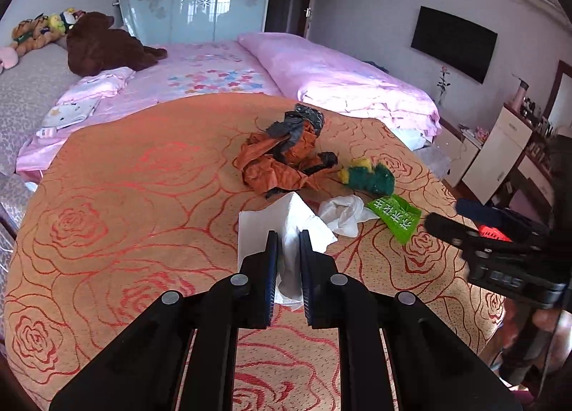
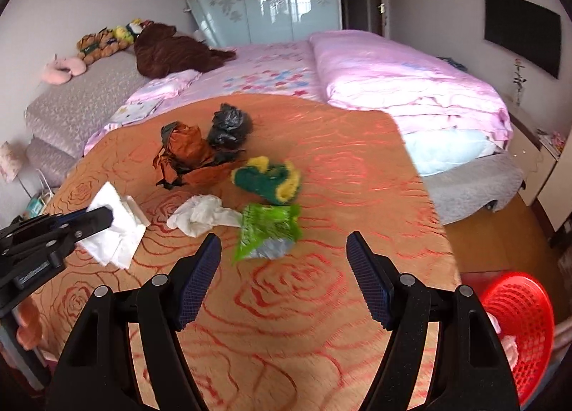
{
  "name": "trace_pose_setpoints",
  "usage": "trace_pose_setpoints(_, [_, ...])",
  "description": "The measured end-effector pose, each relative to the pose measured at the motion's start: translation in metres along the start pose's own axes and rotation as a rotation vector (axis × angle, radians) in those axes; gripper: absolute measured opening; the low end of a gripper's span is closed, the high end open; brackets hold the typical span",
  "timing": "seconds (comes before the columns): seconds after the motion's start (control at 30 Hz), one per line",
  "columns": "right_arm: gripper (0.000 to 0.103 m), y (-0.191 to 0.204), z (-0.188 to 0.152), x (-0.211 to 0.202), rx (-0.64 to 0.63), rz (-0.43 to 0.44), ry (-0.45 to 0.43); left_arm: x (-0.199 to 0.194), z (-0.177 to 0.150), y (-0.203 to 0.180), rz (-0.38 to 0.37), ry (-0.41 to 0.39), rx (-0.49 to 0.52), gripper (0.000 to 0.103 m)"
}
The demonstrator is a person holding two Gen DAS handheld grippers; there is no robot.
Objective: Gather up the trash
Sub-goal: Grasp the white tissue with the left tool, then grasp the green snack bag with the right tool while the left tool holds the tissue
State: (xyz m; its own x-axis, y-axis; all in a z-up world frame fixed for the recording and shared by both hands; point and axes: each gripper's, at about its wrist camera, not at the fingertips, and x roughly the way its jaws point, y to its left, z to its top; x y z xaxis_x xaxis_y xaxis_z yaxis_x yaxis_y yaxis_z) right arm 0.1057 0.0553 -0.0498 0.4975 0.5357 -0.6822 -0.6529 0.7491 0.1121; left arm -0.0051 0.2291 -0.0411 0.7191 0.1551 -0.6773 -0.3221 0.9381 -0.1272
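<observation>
Two tongs over the orange rose-pattern bedspread (image 2: 321,175), both angled down at it.

Left tongs (image 1: 289,236): jaws clamped on a white tissue (image 1: 286,218), pinched between the blue pads; paper sticks out above and below the pads. From the right wrist view the same tissue (image 2: 118,228) hangs off the left tongs (image 2: 102,216) at the near-left of the spread; whether it is clear of the fabric, cannot tell.

Right tongs (image 2: 282,243): jaws apart, nothing between the pads. Green snack wrapper (image 2: 268,228) lies on the spread just beyond the tips, slightly blurred.

Trash on the bedspread:
- crumpled white paper (image 2: 200,214), touching the wrapper's left edge
- green-and-yellow scrubber-like clump (image 2: 268,175), just beyond the wrapper
- crumpled orange wrapper (image 2: 186,157), further and left
- black plastic bag (image 2: 228,128), furthest, touching the orange one

Red mesh basket (image 2: 518,321) sits off the spread at the near right, low, partly hidden by the right tongs' arm.

Background: pink quilt (image 2: 411,89) on the bed's far right side, brown plush bear (image 2: 171,50) and smaller plush toys (image 2: 103,43) far left, wall TV (image 2: 522,35) far right.
</observation>
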Motion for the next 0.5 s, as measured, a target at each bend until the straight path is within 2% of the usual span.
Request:
trace_pose_setpoints(0.4, [0.07,0.006,0.011,0.052,-0.004,-0.036,0.088,-0.001,-0.003,0.006,-0.004,0.003,-0.017,0.012])
trace_pose_setpoints(0.5, [0.061,0.005,0.011,0.057,0.0,-0.029,0.103,-0.001,-0.003,0.008,-0.002,0.004,-0.021,0.012])
